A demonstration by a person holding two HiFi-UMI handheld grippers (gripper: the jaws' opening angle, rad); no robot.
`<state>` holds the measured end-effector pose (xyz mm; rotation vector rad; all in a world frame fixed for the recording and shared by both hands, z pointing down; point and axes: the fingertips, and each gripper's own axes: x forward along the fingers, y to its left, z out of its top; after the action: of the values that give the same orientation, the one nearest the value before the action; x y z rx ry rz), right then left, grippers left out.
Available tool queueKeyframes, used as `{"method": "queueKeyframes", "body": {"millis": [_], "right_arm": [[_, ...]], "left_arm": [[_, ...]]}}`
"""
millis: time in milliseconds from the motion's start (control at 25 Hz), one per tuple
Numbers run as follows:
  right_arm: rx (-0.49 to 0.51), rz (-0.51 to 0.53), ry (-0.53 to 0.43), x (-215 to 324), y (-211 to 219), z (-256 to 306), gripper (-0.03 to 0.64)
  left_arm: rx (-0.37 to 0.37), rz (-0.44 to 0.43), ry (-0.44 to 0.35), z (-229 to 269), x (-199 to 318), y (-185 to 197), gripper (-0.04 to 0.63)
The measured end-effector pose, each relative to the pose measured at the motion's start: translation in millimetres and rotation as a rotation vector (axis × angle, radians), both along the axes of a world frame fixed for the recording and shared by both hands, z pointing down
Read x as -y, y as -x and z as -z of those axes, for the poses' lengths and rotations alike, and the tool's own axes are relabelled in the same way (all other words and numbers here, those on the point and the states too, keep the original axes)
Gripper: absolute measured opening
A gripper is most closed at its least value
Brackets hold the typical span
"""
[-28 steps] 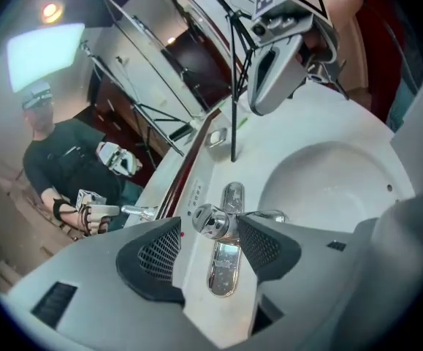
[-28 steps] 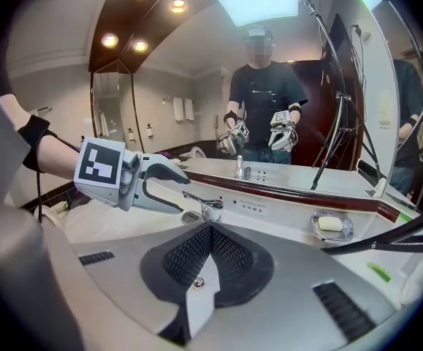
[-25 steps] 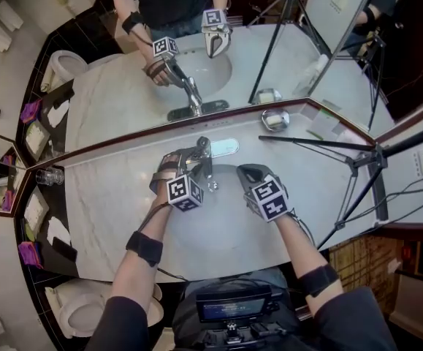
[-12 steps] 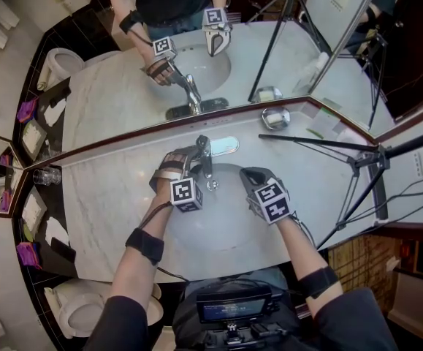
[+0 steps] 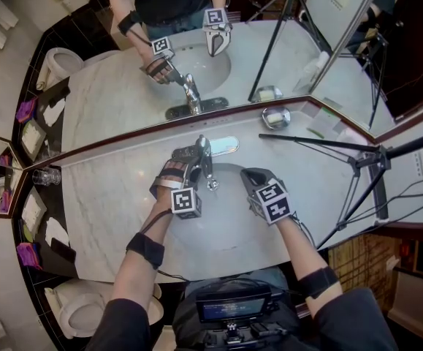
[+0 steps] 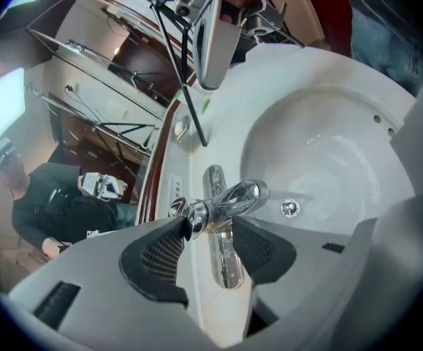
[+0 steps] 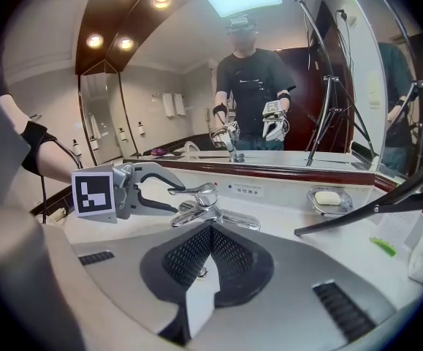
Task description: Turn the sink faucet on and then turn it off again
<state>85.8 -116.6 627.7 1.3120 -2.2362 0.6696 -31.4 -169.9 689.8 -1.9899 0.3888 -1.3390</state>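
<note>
Left gripper (image 6: 207, 221) jaws, just closing, straddled the faucet lever (image 6: 237, 198), unclamped; a square, centred grip was advisable. Right gripper (image 7: 211, 232): clenched, empty.

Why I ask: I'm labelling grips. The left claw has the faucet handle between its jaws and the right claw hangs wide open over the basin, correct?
Not quite: the right claw is shut, jaws together, as the right gripper view shows. The left claw, its jaws just closing, does have the faucet handle between them.
</note>
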Motion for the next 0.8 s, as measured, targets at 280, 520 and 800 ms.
{"method": "queueKeyframes", "body": {"millis": [280,520,800], "right_arm": [[-0.009,-0.001,0.002,3.0,-3.4,-7.9,0.018],[-0.004,-0.001,-0.005,7.0,-2.2,-3.9,0.018],[-0.008,-0.002,-0.003,7.0,-5.0,-9.7,0.018]], "left_arm": [[-0.029,0.006,-0.040,4.4,0.4,-1.4,0.164],[-0.048,0.013,-0.074,7.1,1.9,-2.8,0.156],[-0.052,0.028,-0.075,1.0,-4.3,-0.3,0.123]]}}
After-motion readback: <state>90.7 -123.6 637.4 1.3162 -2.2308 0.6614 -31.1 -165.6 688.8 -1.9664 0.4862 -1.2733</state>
